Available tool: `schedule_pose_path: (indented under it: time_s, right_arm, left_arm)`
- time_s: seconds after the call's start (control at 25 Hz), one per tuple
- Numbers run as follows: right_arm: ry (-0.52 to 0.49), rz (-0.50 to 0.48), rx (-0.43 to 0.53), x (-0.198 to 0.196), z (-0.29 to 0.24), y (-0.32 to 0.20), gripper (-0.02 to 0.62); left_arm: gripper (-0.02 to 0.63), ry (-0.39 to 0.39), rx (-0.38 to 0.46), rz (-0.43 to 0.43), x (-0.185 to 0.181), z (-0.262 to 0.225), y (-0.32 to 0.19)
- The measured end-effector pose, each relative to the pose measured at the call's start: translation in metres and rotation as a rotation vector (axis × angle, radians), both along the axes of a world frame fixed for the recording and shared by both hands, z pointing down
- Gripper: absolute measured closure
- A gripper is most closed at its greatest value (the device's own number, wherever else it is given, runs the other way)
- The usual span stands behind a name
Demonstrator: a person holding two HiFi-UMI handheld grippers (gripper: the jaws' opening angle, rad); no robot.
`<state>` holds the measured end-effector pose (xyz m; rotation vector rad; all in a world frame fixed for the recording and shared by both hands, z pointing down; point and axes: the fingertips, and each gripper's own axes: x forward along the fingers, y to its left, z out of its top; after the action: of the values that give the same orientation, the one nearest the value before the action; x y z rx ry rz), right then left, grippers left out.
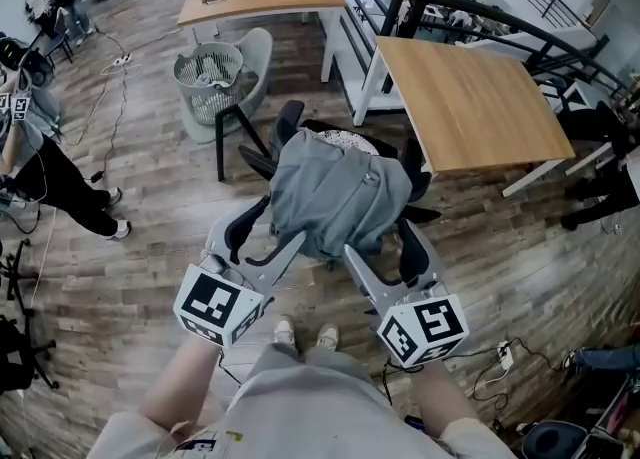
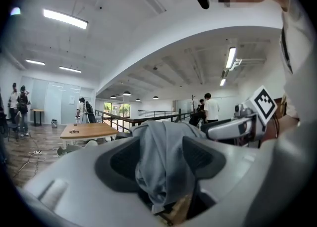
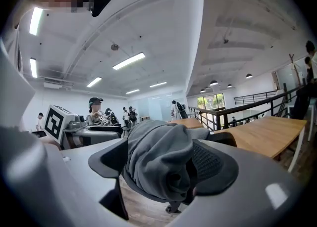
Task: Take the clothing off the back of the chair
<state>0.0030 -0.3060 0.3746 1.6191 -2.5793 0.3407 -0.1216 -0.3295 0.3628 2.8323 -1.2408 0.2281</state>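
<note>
The one grey top [image 1: 335, 192] hangs on the back of the one chair [image 1: 247, 225], so it is not off yet, and the two grippers, the left gripper [image 1: 262, 247] and the right gripper [image 1: 392, 265], have their jaws wide apart around the cloth, not squeezing it.
</note>
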Motion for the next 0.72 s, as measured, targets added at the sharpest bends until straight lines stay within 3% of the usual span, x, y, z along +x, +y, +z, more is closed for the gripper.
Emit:
schedule_pose_path:
  time_s: [0.2,0.4,0.52,0.6,0.72]
  right_arm:
    - [-0.012,-0.018,-0.06,0.0,0.024,-0.015,0.176]
    - [0.007,-0.034,-0.112,-0.004,0.051,-0.031,0.152]
    - [-0.045,-0.057,-0.159,-0.008,0.065,-0.035,0.155]
    - [-0.081,-0.091,-0.174,-0.014,0.071,-0.034,0.18]
    - [-0.106,-0.151,-0.166,-0.023,0.071,-0.037,0.293]
  left_arm:
    - [0.275,0.012,-0.07,-0.008,0.0,0.025,-0.015]
    - [0.273,0.06,-0.164,0.037,0.005,0.05,-0.028]
    - [0.272,0.079,-0.189,0.055,0.007,0.059,-0.031]
    - [0.272,0.094,-0.203,0.071,0.008,0.066,-0.031]
    - [0.296,0.123,-0.221,0.106,0.014,0.069,-0.035]
